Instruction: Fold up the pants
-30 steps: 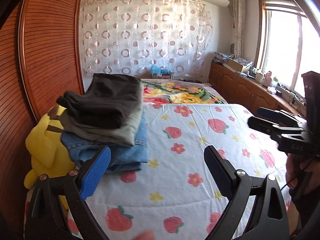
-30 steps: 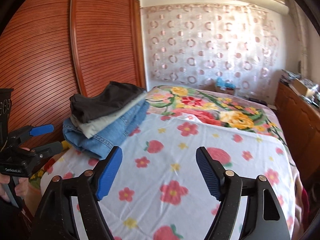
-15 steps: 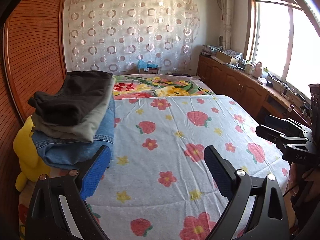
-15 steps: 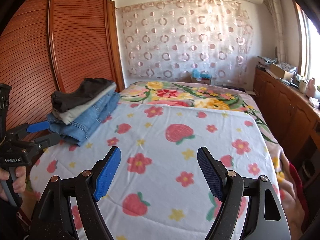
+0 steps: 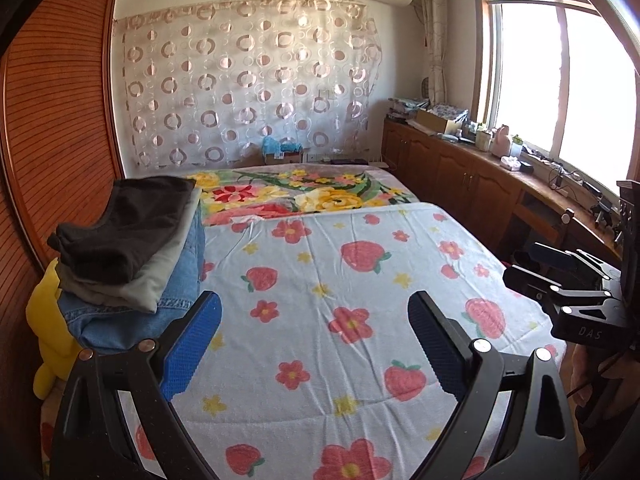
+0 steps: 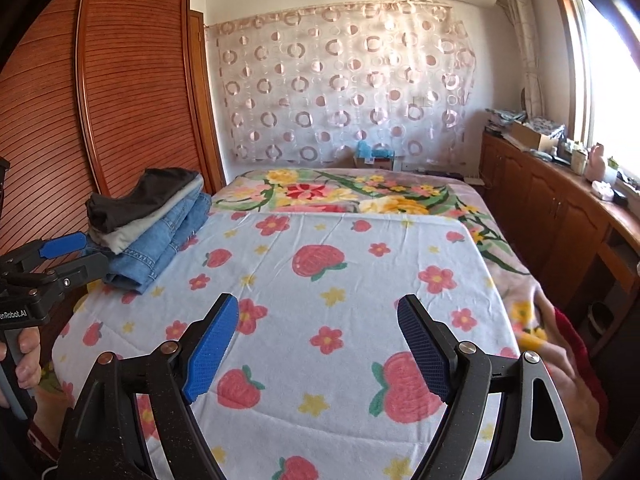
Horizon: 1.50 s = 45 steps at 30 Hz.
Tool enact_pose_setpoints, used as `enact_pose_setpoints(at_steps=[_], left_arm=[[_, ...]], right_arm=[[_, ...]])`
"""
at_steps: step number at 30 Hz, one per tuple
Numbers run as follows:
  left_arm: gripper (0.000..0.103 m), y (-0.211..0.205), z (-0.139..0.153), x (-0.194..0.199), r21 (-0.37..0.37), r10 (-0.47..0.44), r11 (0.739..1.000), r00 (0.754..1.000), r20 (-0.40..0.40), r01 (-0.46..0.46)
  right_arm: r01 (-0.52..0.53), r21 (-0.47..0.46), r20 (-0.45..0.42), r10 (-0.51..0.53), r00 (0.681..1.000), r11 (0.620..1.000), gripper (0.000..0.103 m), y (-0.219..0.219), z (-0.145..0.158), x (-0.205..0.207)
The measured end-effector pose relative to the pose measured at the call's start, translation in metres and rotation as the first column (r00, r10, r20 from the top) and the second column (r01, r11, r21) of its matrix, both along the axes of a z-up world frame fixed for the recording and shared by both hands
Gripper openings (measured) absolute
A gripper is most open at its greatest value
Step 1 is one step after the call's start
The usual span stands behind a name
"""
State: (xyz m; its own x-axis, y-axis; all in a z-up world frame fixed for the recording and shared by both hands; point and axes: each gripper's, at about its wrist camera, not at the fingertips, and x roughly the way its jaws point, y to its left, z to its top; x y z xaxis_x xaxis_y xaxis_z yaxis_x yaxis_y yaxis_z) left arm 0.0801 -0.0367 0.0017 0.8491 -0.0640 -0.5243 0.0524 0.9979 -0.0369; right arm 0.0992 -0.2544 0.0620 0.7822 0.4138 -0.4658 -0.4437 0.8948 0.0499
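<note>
Now, left gripper (image 5: 314,344): jaws wide, holding nothing
Right gripper (image 6: 318,346): jaws opening, nothing between
Folded pants stack (image 5: 132,256): on bed's (image 5: 360,280) left edge

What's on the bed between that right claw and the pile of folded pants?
Only bare strawberry-print sheet lies between the right claw and the folded pants stack, seen in the right wrist view.

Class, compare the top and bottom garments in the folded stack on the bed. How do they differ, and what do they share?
The black pants are dark and plain; the blue jeans are light blue denim with a stitched hem showing. The black pants lie on top of the stack, over a grey garment; the blue jeans lie lowest, on the strawberry sheet. Seen from the right wrist, the jeans jut out past the black pants. Both are folded and neither gripper touches them.
</note>
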Motion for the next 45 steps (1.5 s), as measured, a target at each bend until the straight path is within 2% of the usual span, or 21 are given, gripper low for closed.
enact_pose_setpoints(at_steps=[9, 23, 45], left_arm=[[0.095, -0.009, 0.031, -0.012, 0.010, -0.007, 1.000, 0.998, 0.067, 0.007], [0.095, 0.000, 0.059, -0.032, 0.017, 0.023, 1.000, 0.989, 0.144, -0.026], [0.095, 0.015, 0.065, -0.050, 0.007, 0.059, 0.998, 0.984, 0.166, -0.061]], right_arm=[[0.042, 0.021, 0.078, -0.044, 0.996, 0.999, 0.088, 0.004, 0.021, -0.037], [0.066, 0.055, 0.150, -0.074, 0.986, 0.996, 0.089, -0.007, 0.020, -0.058], [0.068, 0.070, 0.188, -0.080, 0.979, 0.995, 0.091, -0.007, 0.013, -0.055]])
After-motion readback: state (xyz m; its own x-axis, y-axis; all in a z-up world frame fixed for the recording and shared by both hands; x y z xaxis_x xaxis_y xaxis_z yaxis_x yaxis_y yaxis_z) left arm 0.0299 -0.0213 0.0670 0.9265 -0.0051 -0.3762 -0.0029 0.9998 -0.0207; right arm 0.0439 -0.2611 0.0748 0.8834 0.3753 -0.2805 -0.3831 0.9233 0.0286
